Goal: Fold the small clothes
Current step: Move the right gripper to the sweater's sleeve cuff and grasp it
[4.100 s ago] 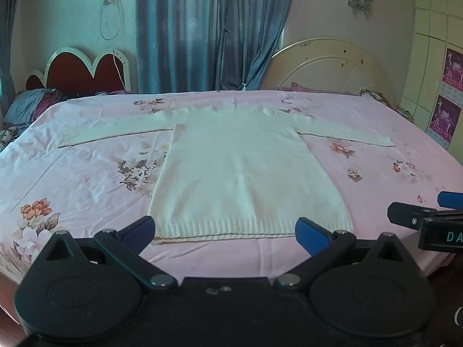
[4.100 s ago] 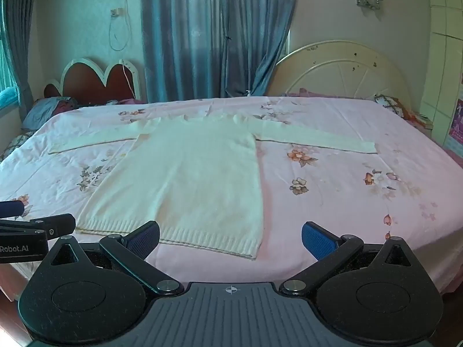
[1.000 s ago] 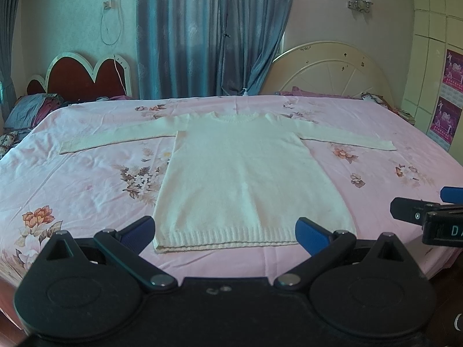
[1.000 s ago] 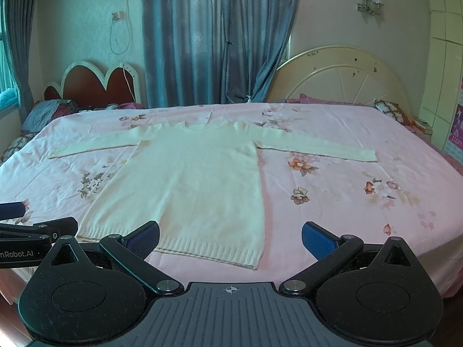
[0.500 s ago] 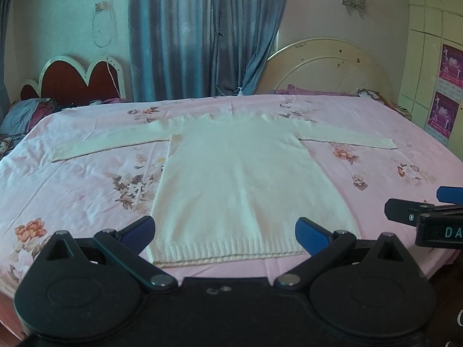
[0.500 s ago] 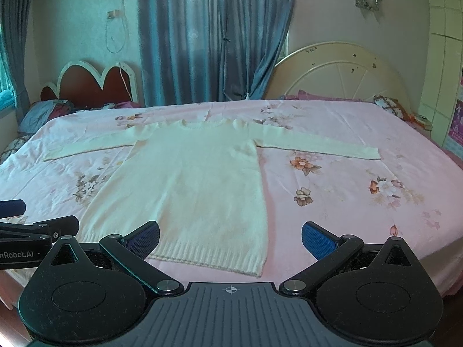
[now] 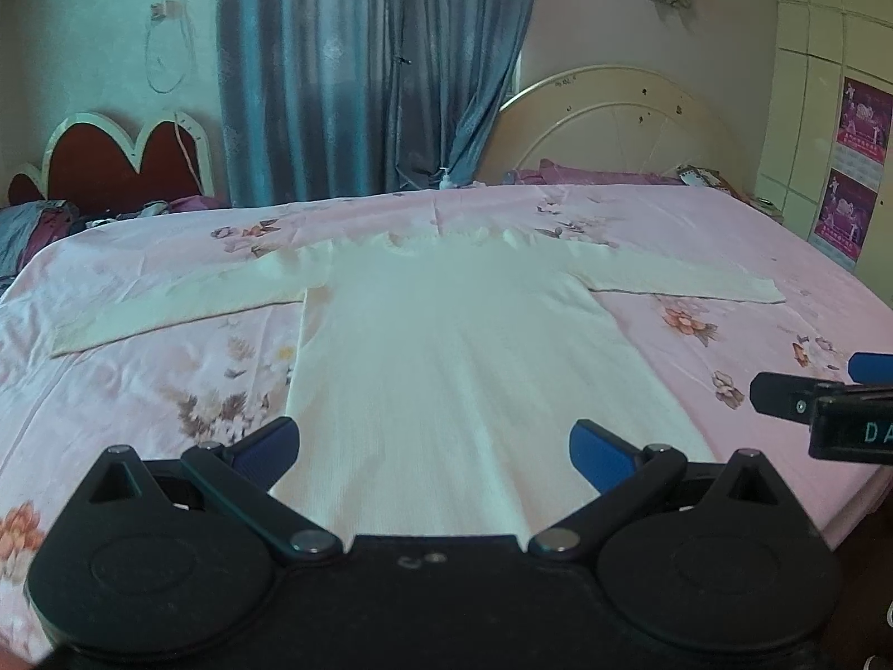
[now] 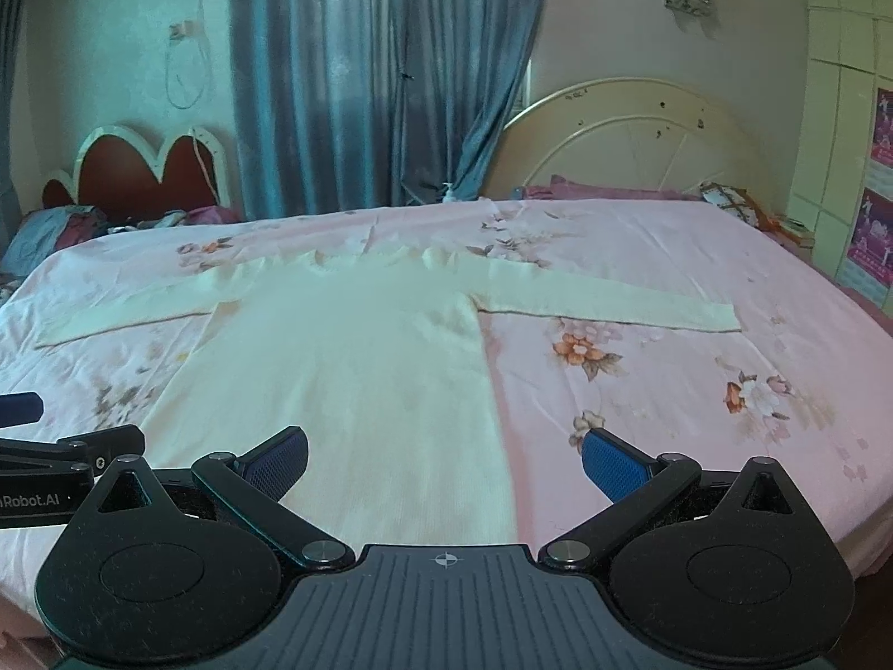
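Observation:
A cream knit sweater [image 7: 446, 357] [image 8: 357, 379] lies flat on the pink floral bed, neck away from me, both sleeves spread out to the sides. My left gripper [image 7: 432, 449] hovers open over the sweater's lower body, its blue pads wide apart and holding nothing. My right gripper [image 8: 443, 460] is open too, over the sweater's lower right edge; its hem is hidden under the gripper bodies. The right gripper's side shows at the right edge of the left wrist view, and the left gripper's side at the left edge of the right wrist view.
The pink floral sheet [image 7: 725, 335] [image 8: 697, 391] covers a wide bed. Behind it stand a red heart-shaped headboard [image 7: 123, 167], blue curtains [image 7: 363, 72], a cream round headboard [image 8: 630, 139] and pillows. A wardrobe with posters [image 7: 854, 167] is at the right.
Both grippers have moved forward over the bed; the sweater's hem, visible before, is now hidden beneath them. The sweater itself has not moved. Both stay open.

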